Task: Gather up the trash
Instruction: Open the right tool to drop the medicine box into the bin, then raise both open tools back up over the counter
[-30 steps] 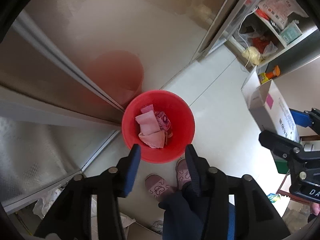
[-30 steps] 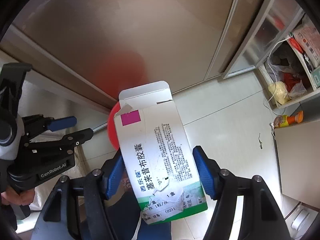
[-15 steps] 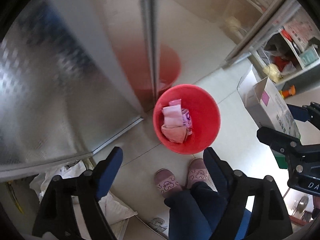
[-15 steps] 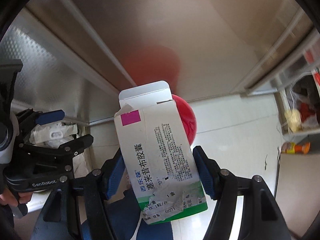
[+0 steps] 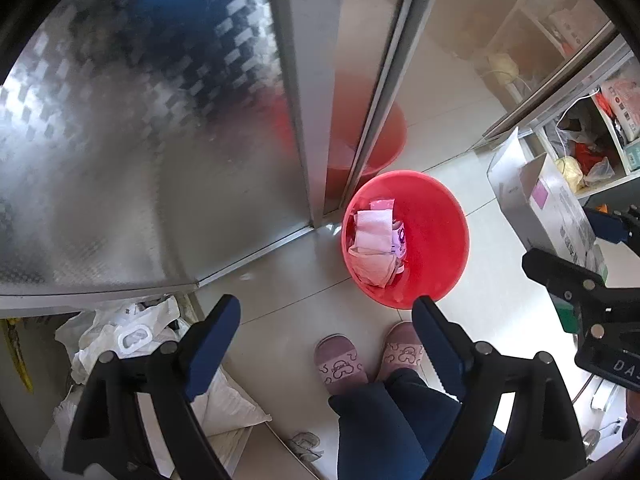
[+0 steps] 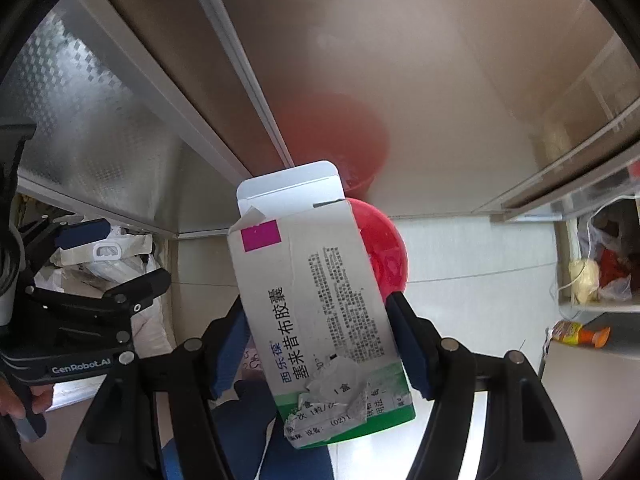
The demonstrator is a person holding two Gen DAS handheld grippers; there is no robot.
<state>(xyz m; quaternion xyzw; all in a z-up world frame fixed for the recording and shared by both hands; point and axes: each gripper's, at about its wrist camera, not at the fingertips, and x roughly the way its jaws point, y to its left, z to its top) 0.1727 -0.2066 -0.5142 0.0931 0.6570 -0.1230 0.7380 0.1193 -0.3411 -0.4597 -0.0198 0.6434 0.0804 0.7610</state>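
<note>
The left gripper (image 5: 326, 320) pointed down at the floor (image 5: 288, 300), its jaws opening with nothing between them. Beyond its right finger (image 5: 434, 330) stood a red bin (image 5: 436, 240) on the floor, against the corner of a metal cabinet (image 5: 160, 160). The bin held crumpled pink and white wrappers (image 5: 376, 246). Below the bin, two slippers (image 5: 340, 364) and dark trouser legs (image 5: 392, 420) of the person were in view. White bags (image 5: 120, 332) lay on the floor at the lower left of the left view. The right gripper (image 6: 316, 328) was clamped on a white medicine box (image 6: 320, 292), one pad on each side, the box's top flap open and its lower label torn. In the right view the box hung above the bin (image 6: 384, 256) and covered most of it. At the right of the left view the same box (image 5: 548, 204) appeared beside the bin. A shelf (image 6: 600, 276) with bags stood at the far right.
</note>
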